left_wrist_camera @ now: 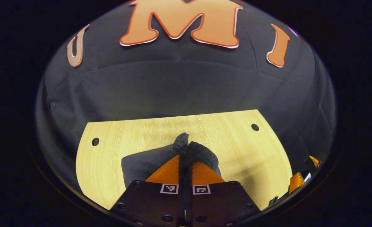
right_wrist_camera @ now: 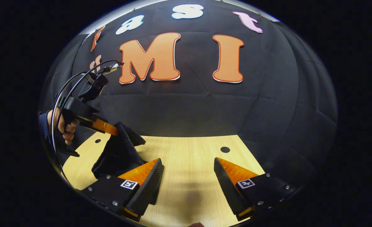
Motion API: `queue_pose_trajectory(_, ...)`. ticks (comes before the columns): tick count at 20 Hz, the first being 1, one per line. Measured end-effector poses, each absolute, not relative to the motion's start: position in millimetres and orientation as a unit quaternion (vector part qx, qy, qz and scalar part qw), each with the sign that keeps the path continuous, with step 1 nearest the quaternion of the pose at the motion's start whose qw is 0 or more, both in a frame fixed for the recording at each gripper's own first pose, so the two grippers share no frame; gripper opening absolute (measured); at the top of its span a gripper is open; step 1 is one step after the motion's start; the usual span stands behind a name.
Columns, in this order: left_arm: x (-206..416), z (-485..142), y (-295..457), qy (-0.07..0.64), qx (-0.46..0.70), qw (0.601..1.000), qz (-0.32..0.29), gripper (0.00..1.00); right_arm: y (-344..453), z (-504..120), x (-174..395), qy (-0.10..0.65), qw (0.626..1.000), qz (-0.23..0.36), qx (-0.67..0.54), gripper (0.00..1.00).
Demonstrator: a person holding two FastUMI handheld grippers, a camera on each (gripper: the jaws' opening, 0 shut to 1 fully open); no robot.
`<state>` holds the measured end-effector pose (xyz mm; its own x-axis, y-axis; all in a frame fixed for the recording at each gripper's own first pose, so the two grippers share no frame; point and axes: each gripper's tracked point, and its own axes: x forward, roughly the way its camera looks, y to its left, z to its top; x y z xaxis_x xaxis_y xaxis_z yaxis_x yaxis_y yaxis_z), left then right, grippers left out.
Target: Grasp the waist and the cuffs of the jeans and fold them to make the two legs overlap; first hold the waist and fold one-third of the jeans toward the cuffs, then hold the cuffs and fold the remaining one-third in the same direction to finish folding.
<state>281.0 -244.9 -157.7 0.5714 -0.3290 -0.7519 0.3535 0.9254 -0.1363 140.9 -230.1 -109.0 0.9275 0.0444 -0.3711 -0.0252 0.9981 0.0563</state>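
Jeans [right_wrist_camera: 118, 151] hang bunched over the left side of the wooden table [right_wrist_camera: 189, 189], lifted off the surface. Left gripper [left_wrist_camera: 184, 157] has both fingers pressed together on the dark denim. Right gripper [right_wrist_camera: 189, 171] sits just beside the cloth, fingers spread wide, nothing between them, low over bare tabletop.

Light wood-grain tabletop [left_wrist_camera: 236, 148], round holes near its far corners [left_wrist_camera: 255, 127]. Black cloth booth wall [right_wrist_camera: 204, 107] right behind it, creased, lit evenly from above.
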Motion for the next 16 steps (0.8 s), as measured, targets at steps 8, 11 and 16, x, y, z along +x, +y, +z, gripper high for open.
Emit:
queue_pose_trajectory(8, 292, -158, -234, 0.407, -0.013, 0.900, -0.157, 0.02, -228, -111, 139, 0.194, 0.980, 0.030, 0.026, 0.98)
queue_pose_trajectory(11, 263, -171, -251, 0.418, 0.002, 0.890, -0.186, 0.02, -225, -111, 139, 0.196, 0.980, 0.033, 0.029, 0.98)
queue_pose_trajectory(16, 189, -196, -274, 0.433, 0.031, 0.862, -0.262, 0.02, -227, -109, 140, 0.191, 0.981, 0.029, 0.026, 0.98)
